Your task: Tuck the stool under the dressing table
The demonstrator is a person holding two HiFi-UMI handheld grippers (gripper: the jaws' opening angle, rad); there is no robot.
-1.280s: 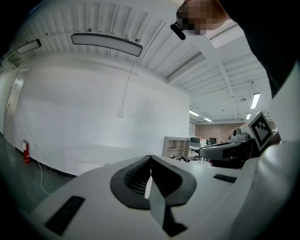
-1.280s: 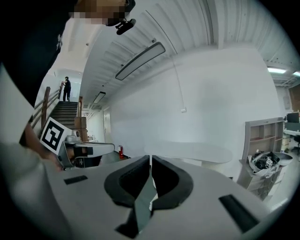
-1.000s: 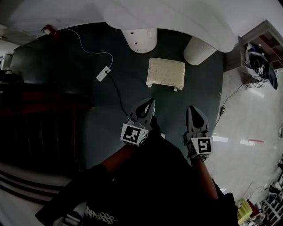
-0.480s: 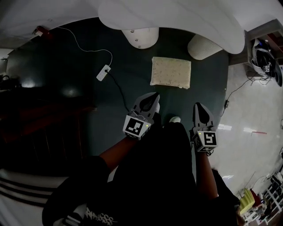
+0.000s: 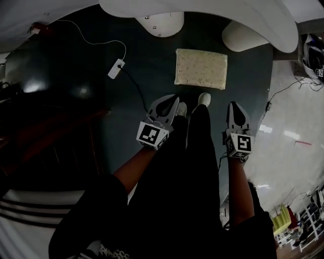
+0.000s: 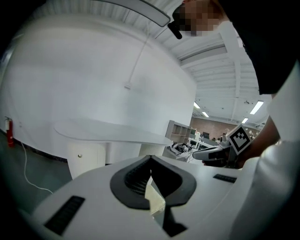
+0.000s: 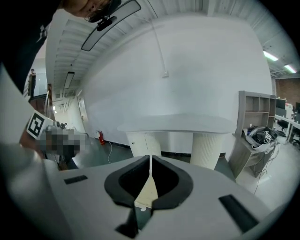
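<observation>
Stool (image 5: 201, 69) nearer, ahead of left tongs (image 5: 172, 102), right tongs (image 5: 236, 107)

1. Stool (image 5: 201, 68): low, rectangular, with a cream speckled cushion top. It stands upright on the dark floor (image 5: 142, 55).
2. Dressing table (image 5: 212, 6): white, with a curved worktop on two round legs. The left pedestal (image 5: 161, 23) is smooth with knobs; the right pedestal (image 5: 243, 36) is ribbed.
3. The stool sits out in front of the gap between the pedestals, nearer the right pedestal, not tucked under.

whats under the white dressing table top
Two white round pedestals with dark floor between. The cream cushioned stool stands in front, not under. The top hides the floor further back.
</observation>
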